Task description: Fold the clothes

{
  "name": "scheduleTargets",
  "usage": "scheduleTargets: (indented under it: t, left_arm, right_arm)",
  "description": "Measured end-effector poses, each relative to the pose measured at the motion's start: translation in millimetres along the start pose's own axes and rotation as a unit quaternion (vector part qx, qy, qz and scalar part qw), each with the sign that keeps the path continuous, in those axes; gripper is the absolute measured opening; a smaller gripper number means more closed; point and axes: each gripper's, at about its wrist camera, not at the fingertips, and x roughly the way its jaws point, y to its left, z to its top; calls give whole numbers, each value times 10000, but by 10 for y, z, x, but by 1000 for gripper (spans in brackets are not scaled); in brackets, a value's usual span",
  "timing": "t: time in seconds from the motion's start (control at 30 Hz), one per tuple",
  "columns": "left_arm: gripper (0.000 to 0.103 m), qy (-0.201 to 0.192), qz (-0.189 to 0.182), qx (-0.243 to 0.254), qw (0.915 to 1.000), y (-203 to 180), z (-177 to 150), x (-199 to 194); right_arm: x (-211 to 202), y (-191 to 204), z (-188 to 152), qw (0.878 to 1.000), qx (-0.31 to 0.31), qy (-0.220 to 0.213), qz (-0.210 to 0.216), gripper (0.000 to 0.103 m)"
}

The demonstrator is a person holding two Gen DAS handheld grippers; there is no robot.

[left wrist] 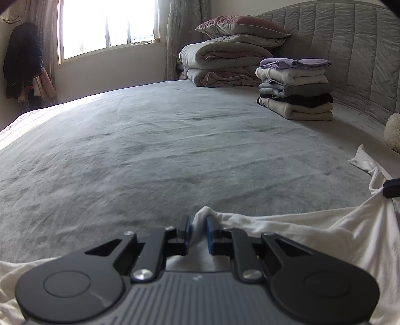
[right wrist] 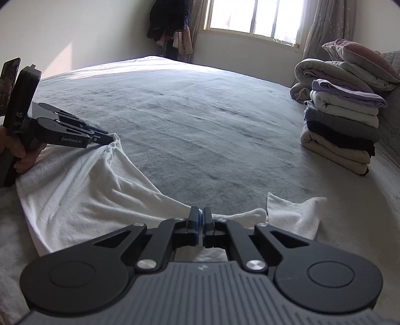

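Note:
A white garment point(left wrist: 312, 237) lies spread along the near edge of the grey bed point(left wrist: 150, 150). My left gripper point(left wrist: 198, 225) is shut on a bunched fold of its upper edge, with white cloth between the blue pads. In the right wrist view the same gripper point(right wrist: 110, 140) pinches the garment point(right wrist: 87, 187) at its far left corner, held by a person's hand point(right wrist: 22, 152). My right gripper point(right wrist: 201, 225) has its jaws together on the garment's edge, which rises in a ridge to the pads. Its tip point(left wrist: 386, 188) shows at the right edge of the left wrist view, cloth drawn up to it.
A stack of folded clothes point(left wrist: 295, 90) point(right wrist: 342, 125) stands at the far right by the padded headboard point(left wrist: 350, 37). Folded quilts and pillows point(left wrist: 225, 60) lie behind it. A white plush item point(left wrist: 393, 132) sits at the right edge. Clothes hang in the corner point(right wrist: 172, 22).

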Motion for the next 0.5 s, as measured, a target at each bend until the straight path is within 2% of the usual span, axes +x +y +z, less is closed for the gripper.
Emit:
scheduleTargets:
  t: [0.3,0.47,0.5]
  left_arm:
    - [12,-100,76,-106,9999,24,-21,-22]
    - [12,-66,89,-158,9998,46,-26,-12]
    - [15,-56,97,-159,9998,44,-24,-8]
  right_arm:
    - [-123,-16,-78,9991,-102,-144,-380,1]
    - [-19,7,-118,9983,-262,107,-510,1]
    - [3,12,-124,9981,-274,167,-519,1]
